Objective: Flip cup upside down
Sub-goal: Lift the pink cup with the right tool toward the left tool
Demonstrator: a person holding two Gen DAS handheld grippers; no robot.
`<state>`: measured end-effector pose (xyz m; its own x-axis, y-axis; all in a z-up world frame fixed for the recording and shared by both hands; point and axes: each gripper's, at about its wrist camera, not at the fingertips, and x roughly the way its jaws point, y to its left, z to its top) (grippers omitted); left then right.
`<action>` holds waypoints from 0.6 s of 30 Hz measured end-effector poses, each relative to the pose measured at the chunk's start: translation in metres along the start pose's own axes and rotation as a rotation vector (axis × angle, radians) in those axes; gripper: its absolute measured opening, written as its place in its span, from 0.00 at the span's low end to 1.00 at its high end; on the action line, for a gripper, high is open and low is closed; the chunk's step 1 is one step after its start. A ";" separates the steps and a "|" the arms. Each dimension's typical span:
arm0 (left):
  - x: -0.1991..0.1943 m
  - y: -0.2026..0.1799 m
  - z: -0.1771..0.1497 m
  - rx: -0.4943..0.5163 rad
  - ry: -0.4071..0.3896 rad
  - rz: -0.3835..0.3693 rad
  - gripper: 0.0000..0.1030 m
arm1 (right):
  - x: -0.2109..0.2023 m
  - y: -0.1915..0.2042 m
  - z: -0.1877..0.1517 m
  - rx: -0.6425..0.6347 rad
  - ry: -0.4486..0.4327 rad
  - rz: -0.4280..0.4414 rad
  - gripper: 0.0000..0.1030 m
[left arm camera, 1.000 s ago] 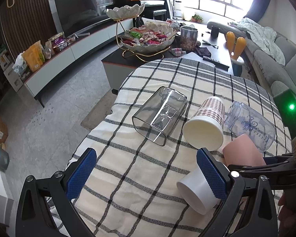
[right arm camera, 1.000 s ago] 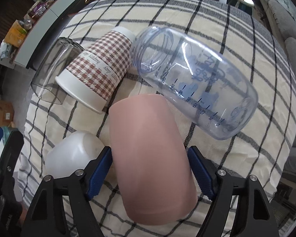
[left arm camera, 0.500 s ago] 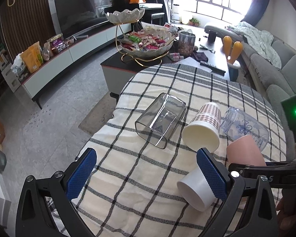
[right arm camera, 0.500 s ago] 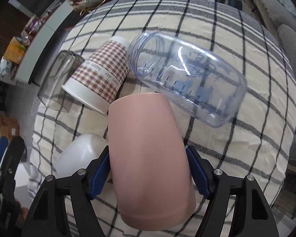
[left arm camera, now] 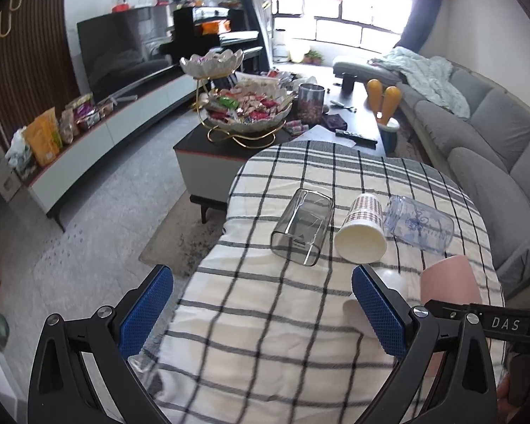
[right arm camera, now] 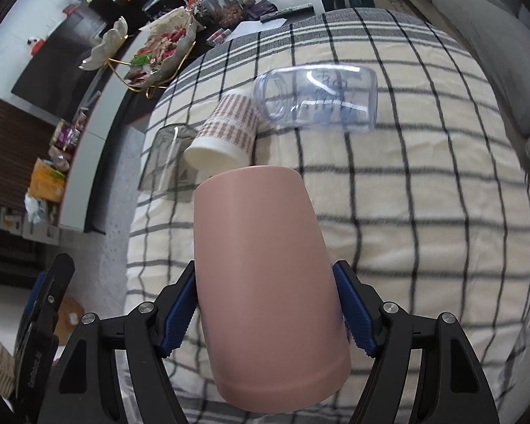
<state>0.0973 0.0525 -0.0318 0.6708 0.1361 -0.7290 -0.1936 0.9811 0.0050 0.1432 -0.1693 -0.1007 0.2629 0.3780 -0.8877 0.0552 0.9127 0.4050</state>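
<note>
My right gripper is shut on a pink cup and holds it lifted above the checked tablecloth, tilted away from me. The same pink cup shows at the right of the left wrist view. My left gripper is open and empty, above the near part of the table. A white cup lies on its side just behind its right finger.
On the cloth lie a clear square glass, a houndstooth paper cup and a clear baby bottle, all on their sides. Beyond the table stand a coffee table with a snack bowl and a grey sofa.
My right gripper has lifted the pink cup off the cloth and raised it. Both views have pulled back and up from the table; the other cups lie as before.
</note>
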 end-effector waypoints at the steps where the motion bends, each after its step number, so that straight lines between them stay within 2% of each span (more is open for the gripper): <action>1: -0.002 0.004 -0.002 0.007 -0.003 -0.007 1.00 | 0.003 0.005 -0.007 0.012 0.003 0.012 0.72; 4: -0.010 0.020 -0.008 0.026 -0.004 -0.034 1.00 | 0.009 0.016 -0.025 0.042 0.011 0.040 0.72; 9: -0.015 0.050 -0.018 0.037 0.002 -0.033 1.00 | 0.032 0.030 -0.050 0.086 0.045 0.050 0.72; 18: -0.003 0.085 -0.039 0.024 0.055 -0.013 1.00 | 0.071 0.050 -0.072 0.139 0.057 -0.040 0.72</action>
<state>0.0505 0.1301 -0.0558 0.6323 0.1164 -0.7659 -0.1674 0.9858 0.0117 0.0952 -0.0859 -0.1592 0.2032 0.3537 -0.9130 0.1983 0.8983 0.3921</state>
